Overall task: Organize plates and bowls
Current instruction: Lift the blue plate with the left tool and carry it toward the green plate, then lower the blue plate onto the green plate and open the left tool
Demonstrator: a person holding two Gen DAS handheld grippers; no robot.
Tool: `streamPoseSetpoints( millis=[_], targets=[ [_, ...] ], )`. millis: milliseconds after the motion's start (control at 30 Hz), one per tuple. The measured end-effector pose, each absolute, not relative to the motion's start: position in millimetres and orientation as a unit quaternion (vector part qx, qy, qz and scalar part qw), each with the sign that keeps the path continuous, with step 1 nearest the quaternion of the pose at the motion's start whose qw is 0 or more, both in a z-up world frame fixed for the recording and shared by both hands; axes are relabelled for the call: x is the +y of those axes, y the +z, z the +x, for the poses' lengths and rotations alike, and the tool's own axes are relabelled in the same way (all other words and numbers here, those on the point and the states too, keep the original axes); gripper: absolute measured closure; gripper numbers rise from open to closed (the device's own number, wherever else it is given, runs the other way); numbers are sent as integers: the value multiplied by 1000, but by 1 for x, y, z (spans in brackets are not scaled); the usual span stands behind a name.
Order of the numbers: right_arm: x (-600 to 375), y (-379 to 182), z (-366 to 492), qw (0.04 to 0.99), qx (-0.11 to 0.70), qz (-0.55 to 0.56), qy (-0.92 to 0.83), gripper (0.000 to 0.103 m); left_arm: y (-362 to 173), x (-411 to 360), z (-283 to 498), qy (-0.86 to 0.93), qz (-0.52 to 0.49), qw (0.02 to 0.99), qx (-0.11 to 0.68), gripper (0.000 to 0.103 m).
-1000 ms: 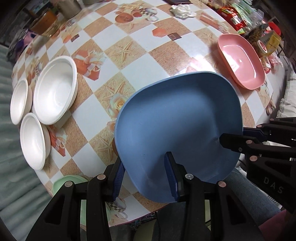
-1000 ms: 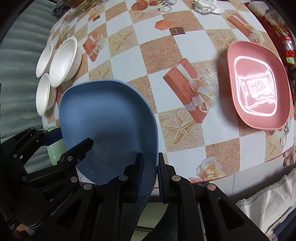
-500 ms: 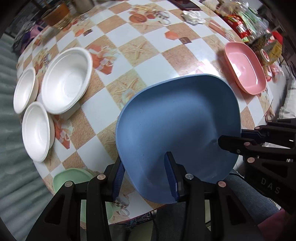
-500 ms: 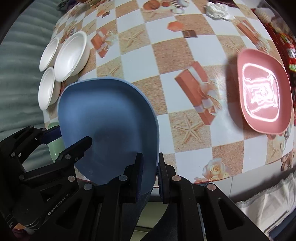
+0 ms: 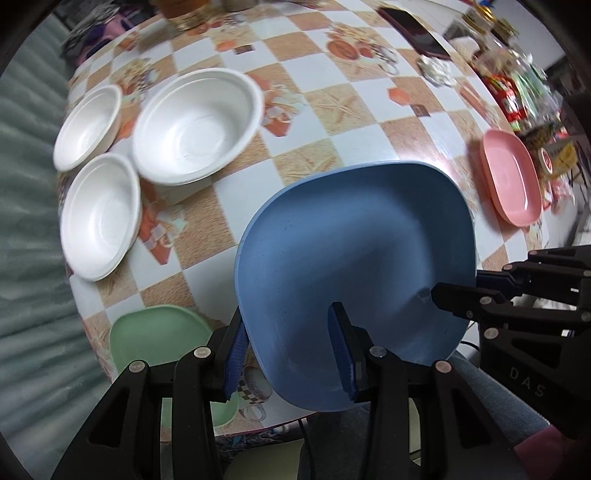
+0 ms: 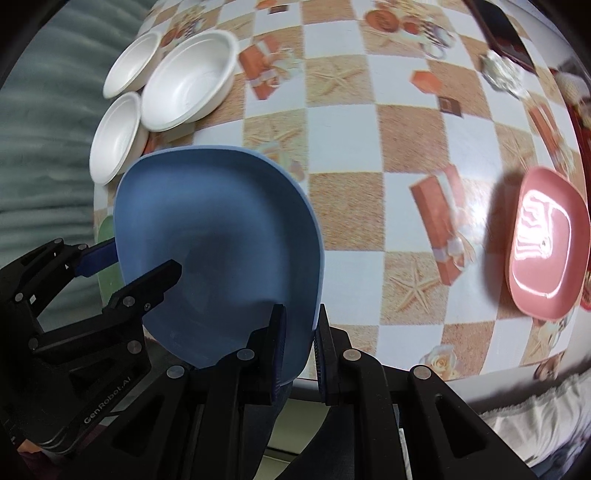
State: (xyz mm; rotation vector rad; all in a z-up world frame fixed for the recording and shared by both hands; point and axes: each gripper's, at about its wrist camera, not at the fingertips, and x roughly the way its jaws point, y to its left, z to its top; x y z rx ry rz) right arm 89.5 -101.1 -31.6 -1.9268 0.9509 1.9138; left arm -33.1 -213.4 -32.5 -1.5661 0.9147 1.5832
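Note:
A blue square plate [image 5: 354,251] hangs above the table's near edge, held between both grippers. My left gripper [image 5: 290,347] is shut on its near left rim, one finger inside the plate and one beneath. My right gripper [image 6: 299,332] is shut on the plate's [image 6: 218,229] right rim; in the left wrist view it reaches in from the right [image 5: 458,284]. A green plate [image 5: 159,332] lies on the table just left of and below the blue one. A large white bowl [image 5: 195,125] and two smaller white bowls [image 5: 88,125] [image 5: 99,214] sit at the left. A pink plate [image 6: 546,240] lies far right.
The checkered tablecloth [image 6: 369,129] covers a round table. A dark phone [image 5: 413,33], a jar and snack packets [image 5: 506,92] crowd the far right edge. A person's trouser leg [image 5: 498,406] is below the near edge. Grey-green fabric [image 5: 29,258] is left of the table.
Both grippers have carried the blue plate leftward along the near edge. The white bowls and green plate now sit closer and larger in view, and the pink plate has slid off to the right.

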Motion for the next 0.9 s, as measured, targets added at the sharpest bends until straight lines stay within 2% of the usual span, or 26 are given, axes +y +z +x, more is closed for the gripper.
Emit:
streamPoseSetpoints(
  millis=[367,900],
  targets=[
    [-142,-24,37,69,260,-689,672,86,-19,-265,-72,653,-619,312,305,57],
    [-244,-46,-36,-33,187,-726,661,86,-32,-355,-120,667,-635,242,306,58]
  ],
)
